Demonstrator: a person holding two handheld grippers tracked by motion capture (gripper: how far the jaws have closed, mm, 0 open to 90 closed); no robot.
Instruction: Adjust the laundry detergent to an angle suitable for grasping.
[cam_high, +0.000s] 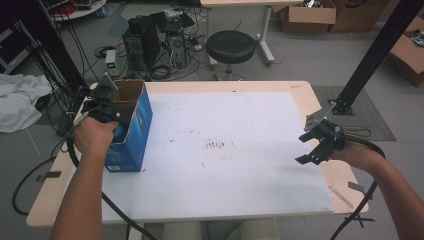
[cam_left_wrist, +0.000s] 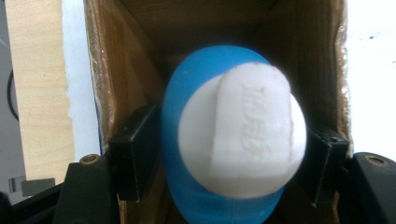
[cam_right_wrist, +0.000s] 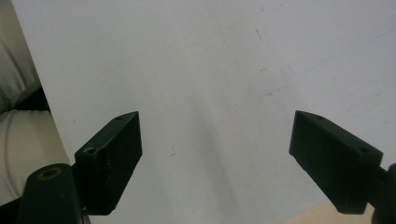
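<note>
Blue-and-white bottle (cam_left_wrist: 233, 140) sits clamped between our left gripper (cam_high: 102, 111) jaws, inside the mouth of the blue carton (cam_high: 134, 131) at the table's left. We seem mid-transfer, in or out unclear. Our right gripper (cam_high: 318, 140) hovers wide, empty, far right.

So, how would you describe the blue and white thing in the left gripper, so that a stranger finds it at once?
Start at the blue box standing open at the table's left edge. The left gripper reaches into its top, jaws closed on a rounded object. It is blue with a white face and a raised white bar with embossed marks, the only such item against brown cardboard.
</note>
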